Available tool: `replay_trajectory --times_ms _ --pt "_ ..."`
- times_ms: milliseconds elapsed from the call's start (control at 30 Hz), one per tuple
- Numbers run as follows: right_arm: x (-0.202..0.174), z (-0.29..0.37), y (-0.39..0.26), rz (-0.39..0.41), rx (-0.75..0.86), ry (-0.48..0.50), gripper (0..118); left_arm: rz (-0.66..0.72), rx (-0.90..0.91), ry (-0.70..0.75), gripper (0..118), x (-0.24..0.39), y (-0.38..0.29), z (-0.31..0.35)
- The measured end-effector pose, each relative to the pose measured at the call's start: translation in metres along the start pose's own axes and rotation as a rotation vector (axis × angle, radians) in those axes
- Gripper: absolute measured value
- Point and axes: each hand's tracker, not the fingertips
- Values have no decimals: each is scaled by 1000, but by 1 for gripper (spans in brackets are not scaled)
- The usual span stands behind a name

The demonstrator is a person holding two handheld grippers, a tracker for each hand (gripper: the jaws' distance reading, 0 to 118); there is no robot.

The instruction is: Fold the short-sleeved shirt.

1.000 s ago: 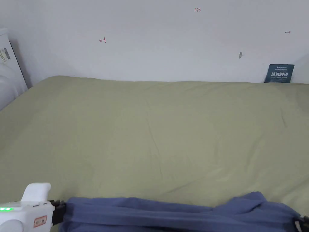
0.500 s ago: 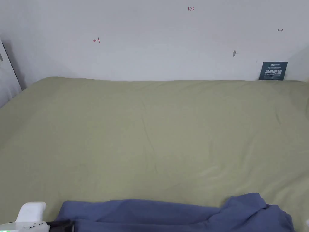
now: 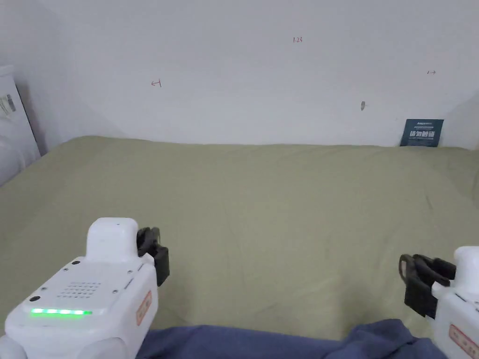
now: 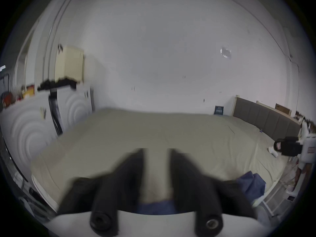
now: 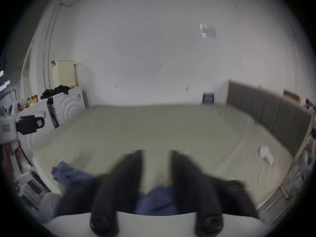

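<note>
The blue short-sleeved shirt [image 3: 280, 343] lies bunched in a long strip along the near edge of the bed; its ends also appear as the shirt [image 4: 251, 184] and the shirt [image 5: 68, 172]. My left gripper [image 3: 152, 254] hovers above the shirt's left part, open, and in the left gripper view the left gripper [image 4: 156, 151] has only bed sheet between its jaws. My right gripper [image 3: 414, 280] hovers above the shirt's right end. In its own view the right gripper [image 5: 156, 152] is open and holds nothing.
The olive-green bed sheet [image 3: 280, 210] stretches back to a white wall. A grey headboard [image 4: 266, 122] bounds the right side and white cabinets [image 3: 14, 135] the left. A small white object [image 5: 265, 153] lies on the bed's right part. A dark sign [image 3: 421, 133] leans on the wall.
Both grippers have come up from the ends of the shirt and now hover open above it. The shirt stays on the near edge. The head camera has tilted.
</note>
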Motion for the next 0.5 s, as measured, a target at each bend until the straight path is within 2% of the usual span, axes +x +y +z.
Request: replay_trajectory --times_ms 33,100,133,233,500 --pt "-9 4 1 18 44 -25 4 -4 56 41 0 3 -5 -1" --pt "-21 6 -2 -1 57 -23 2 0 38 4 0 4 -8 -1" --pt "-24 7 -2 -13 64 -25 2 -47 93 19 0 24 1 18" --pt "-28 7 -7 -26 84 -48 2 -43 94 27 0 35 1 32" --pt "-31 6 -18 5 103 -99 2 -48 76 112 0 -12 4 33"
